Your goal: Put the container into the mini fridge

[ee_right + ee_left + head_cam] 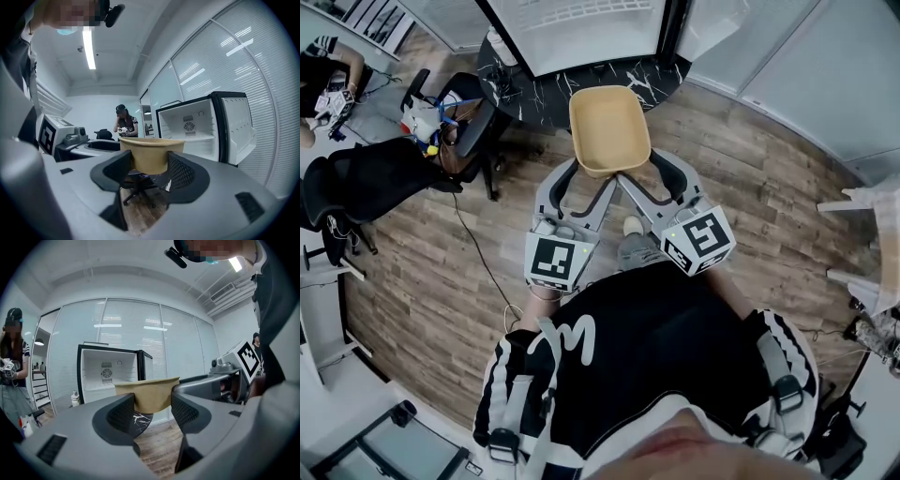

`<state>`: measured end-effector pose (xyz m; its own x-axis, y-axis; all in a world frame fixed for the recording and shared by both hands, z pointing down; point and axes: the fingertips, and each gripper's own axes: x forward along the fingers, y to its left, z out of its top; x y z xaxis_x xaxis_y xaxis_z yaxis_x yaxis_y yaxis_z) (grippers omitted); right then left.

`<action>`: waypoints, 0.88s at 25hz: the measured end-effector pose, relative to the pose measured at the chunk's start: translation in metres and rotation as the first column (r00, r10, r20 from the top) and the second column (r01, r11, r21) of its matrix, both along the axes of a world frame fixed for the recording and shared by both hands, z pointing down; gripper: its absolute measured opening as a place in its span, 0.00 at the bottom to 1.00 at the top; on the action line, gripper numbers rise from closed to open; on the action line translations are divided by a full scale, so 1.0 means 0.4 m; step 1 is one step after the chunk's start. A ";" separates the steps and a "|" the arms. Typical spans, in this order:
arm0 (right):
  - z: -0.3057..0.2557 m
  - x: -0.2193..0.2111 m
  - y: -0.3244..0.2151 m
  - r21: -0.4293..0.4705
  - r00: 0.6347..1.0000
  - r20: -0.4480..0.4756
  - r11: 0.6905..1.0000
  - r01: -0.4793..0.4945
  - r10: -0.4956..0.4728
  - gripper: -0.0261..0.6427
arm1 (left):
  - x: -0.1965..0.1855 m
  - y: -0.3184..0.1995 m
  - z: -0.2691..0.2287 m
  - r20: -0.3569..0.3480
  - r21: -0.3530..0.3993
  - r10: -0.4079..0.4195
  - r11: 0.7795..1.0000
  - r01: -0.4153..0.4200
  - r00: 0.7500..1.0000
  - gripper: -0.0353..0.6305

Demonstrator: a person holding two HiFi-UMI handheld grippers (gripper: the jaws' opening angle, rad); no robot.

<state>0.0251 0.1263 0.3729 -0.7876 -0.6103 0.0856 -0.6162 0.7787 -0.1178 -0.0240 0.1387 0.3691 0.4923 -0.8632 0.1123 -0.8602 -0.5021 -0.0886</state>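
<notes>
A tan rectangular container (609, 129) is held up in the air between both grippers, in front of the open mini fridge (579, 28). My left gripper (584, 184) is shut on the container's near left corner (150, 394). My right gripper (649, 174) is shut on its near right corner (149, 154). The container looks empty in the head view. The fridge (110, 373) stands with its door swung open and its white inside bare (197, 129).
The fridge sits on a black marbled base (581, 84). Black office chairs (384, 178) stand on the wood floor to the left. A person (11, 376) stands at the far left, another person (124, 123) behind. Glass partitions (806, 66) run along the right.
</notes>
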 end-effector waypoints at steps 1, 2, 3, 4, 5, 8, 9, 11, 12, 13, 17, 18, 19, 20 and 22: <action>-0.002 -0.002 -0.009 0.001 1.000 0.001 1.000 0.000 0.000 0.42 | -0.002 -0.008 -0.002 -0.001 -0.002 -0.001 1.000 0.001 1.000 0.43; -0.004 -0.004 -0.018 0.001 1.000 0.002 1.000 0.000 0.000 0.42 | -0.004 -0.017 -0.004 -0.002 -0.005 -0.003 1.000 0.003 1.000 0.43; -0.006 -0.006 -0.028 0.003 1.000 0.001 1.000 0.001 -0.001 0.42 | -0.006 -0.027 -0.006 -0.003 -0.004 -0.004 1.000 0.004 1.000 0.43; -0.008 -0.009 -0.039 0.004 1.000 0.000 1.000 0.002 -0.002 0.42 | -0.009 -0.038 -0.008 -0.002 0.005 -0.003 1.000 0.003 1.000 0.43; -0.010 -0.011 -0.049 0.004 1.000 0.000 1.000 0.003 -0.003 0.42 | -0.011 -0.049 -0.010 -0.001 0.013 -0.002 1.000 0.002 1.000 0.43; -0.014 -0.016 -0.079 0.001 1.000 0.004 1.000 0.007 -0.007 0.42 | -0.016 -0.079 -0.014 0.003 0.015 -0.004 1.000 0.004 1.000 0.43; -0.016 -0.017 -0.089 0.001 1.000 0.006 1.000 0.009 -0.009 0.42 | -0.017 -0.088 -0.016 0.003 0.010 -0.008 1.000 0.008 1.000 0.43; -0.020 -0.020 -0.108 0.003 1.000 0.009 1.000 0.015 -0.015 0.42 | -0.019 -0.105 -0.021 0.001 0.004 -0.015 1.000 0.015 1.000 0.43; -0.022 -0.021 -0.117 0.004 1.000 0.009 1.000 0.018 -0.018 0.42 | -0.021 -0.114 -0.023 0.001 0.007 -0.017 1.000 0.017 1.000 0.43; -0.025 -0.023 -0.125 0.006 1.000 0.010 1.000 0.020 -0.020 0.42 | -0.023 -0.123 -0.026 0.001 0.012 -0.019 1.000 0.019 1.000 0.43; -0.033 -0.025 -0.158 0.008 1.000 0.012 1.000 0.028 -0.028 0.42 | -0.025 -0.154 -0.033 0.002 0.014 -0.029 0.999 0.029 1.000 0.43; -0.033 -0.024 -0.166 0.008 0.999 0.013 1.000 0.029 -0.029 0.42 | -0.024 -0.162 -0.033 0.004 0.020 -0.029 0.999 0.029 1.000 0.43; -0.032 -0.023 -0.174 0.008 0.999 0.015 1.000 0.030 -0.030 0.42 | -0.023 -0.170 -0.032 0.005 0.023 -0.029 0.999 0.029 1.000 0.43; -0.031 -0.022 -0.182 0.008 0.999 0.017 0.999 0.031 -0.031 0.42 | -0.022 -0.178 -0.032 0.005 0.025 -0.031 0.999 0.030 1.000 0.43; -0.030 -0.021 -0.197 0.010 0.999 0.019 0.999 0.036 -0.036 0.42 | -0.021 -0.193 -0.031 0.005 0.026 -0.036 0.999 0.035 0.999 0.43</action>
<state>0.0168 0.0476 0.3608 -0.8103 -0.5824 0.0648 -0.5857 0.8014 -0.1215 -0.0323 0.0617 0.3568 0.4607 -0.8827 0.0923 -0.8769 -0.4688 -0.1062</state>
